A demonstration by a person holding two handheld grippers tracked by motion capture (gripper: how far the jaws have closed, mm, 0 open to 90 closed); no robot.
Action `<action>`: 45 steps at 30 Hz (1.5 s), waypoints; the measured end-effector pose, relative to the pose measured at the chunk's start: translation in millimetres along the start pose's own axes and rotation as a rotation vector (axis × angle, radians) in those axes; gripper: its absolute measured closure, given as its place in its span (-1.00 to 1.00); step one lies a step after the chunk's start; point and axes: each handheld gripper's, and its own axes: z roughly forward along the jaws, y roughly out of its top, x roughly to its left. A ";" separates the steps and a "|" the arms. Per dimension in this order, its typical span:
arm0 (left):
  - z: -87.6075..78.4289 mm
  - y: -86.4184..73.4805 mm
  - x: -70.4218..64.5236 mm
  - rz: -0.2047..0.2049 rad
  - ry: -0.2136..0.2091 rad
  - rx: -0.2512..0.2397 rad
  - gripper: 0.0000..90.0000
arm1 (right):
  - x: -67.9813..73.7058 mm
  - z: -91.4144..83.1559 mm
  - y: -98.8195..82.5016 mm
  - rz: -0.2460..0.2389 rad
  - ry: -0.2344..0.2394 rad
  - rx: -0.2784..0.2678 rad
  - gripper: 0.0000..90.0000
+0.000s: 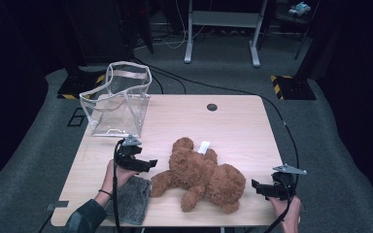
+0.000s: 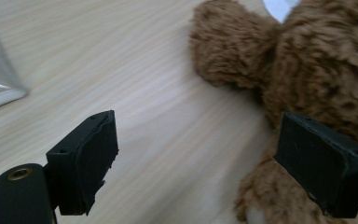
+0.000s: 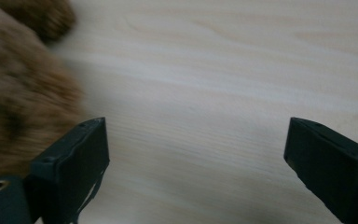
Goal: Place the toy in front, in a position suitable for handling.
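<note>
While teddy bear (image 1: pixel 201 177) lies mid-bench, long axis running far-left to near-right, left gripper (image 1: pixel 143 165) sits just left of its arm, nearer; right gripper (image 1: pixel 262 188) near its feet. Both jaws released, empty.

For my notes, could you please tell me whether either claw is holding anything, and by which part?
Nothing is held. The left claw and right claw both stand open beside the teddy bear.
</note>
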 end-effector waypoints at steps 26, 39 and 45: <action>39.1 -4.3 -46.6 0.124 -0.111 0.157 -0.40 | 97.7 -20.8 37.7 -0.202 0.154 0.040 -0.69; 3.6 26.8 -46.9 0.101 -0.080 0.008 -0.42 | 97.4 -20.8 36.2 -0.182 0.183 0.044 -0.51; 8.2 56.0 -60.3 0.131 -0.109 -0.052 -0.43 | 98.7 -20.3 37.1 -0.183 0.184 0.048 -0.39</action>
